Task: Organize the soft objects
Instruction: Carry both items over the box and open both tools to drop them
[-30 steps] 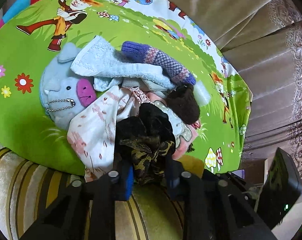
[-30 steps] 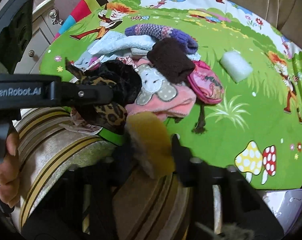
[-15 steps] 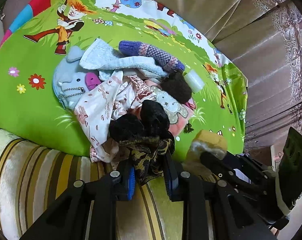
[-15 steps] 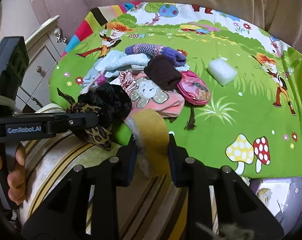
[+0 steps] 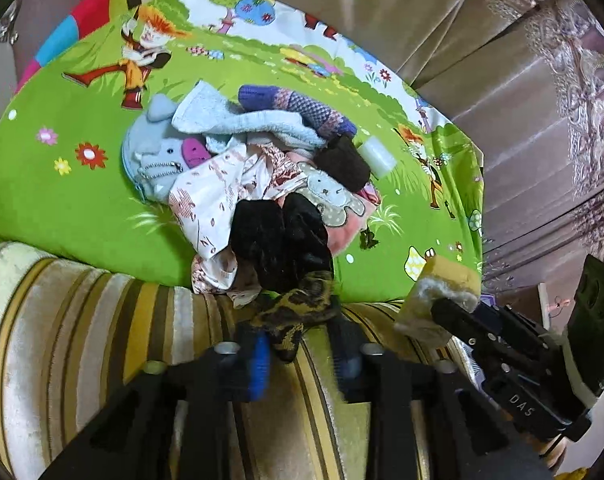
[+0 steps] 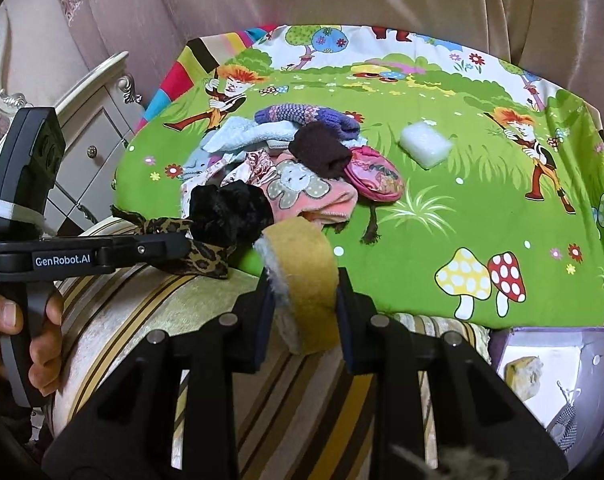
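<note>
Green cartoon blanket [image 6: 442, 240] under heaped soft clothes [image 5: 261, 168], leopard scrunchie [image 5: 297, 312] in left tool [image 5: 302, 356]

Ahead of both pairs of fingers we see a heap of soft things [image 6: 285, 168] on a printed mat [image 6: 482, 208], which lies over a striped cushion [image 6: 149, 320] directly beneath the fingers. Between the left fingers [image 5: 261, 364] a patterned scarf [image 5: 297, 312] trails back to the heap. The right fingers [image 6: 263, 320] flank a folded pad [image 6: 302, 276]. Beyond them to the right, apart from the heap, lies a sponge block [image 6: 425, 145]; lower right sits an open box [image 6: 562, 364].
</note>
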Tool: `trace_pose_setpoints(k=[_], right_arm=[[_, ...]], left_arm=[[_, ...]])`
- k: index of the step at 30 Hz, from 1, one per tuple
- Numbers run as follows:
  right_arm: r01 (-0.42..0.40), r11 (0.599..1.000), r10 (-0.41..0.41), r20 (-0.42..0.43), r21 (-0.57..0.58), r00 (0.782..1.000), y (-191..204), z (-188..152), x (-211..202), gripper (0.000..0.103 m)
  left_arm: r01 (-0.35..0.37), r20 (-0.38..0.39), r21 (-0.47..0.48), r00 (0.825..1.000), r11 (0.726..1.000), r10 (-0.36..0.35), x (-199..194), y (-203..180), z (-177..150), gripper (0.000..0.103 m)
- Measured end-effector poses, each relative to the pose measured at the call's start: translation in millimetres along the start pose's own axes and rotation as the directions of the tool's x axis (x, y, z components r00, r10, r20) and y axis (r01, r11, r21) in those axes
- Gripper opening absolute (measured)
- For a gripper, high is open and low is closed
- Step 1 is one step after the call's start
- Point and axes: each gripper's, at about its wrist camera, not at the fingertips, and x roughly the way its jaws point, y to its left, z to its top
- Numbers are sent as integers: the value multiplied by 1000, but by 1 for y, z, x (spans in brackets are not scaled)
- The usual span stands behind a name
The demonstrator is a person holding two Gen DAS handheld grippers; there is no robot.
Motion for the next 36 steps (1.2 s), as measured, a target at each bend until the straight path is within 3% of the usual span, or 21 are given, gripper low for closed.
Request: trace_pose_setpoints(k=[14, 21, 30, 36], right_arm=[[49, 995, -56, 81, 86, 995, -26, -20, -43, 33], [90, 983, -109, 115, 162, 987, -55, -36, -70, 33], [220, 940, -261, 134, 261, 956, -106, -55, -103, 33], [317, 889, -372, 119, 331, 920, -142, -72, -121, 33]], left_arm=[[22, 73, 70, 997, 997, -28, -36, -27, -12, 14], [76, 91, 135, 992, 988, -89, -44, -56, -18, 14], [152, 43, 252, 985, 956, -167, -26, -118, -20, 14], [214, -12, 322, 975, 922, -222, -1, -168, -24, 14]])
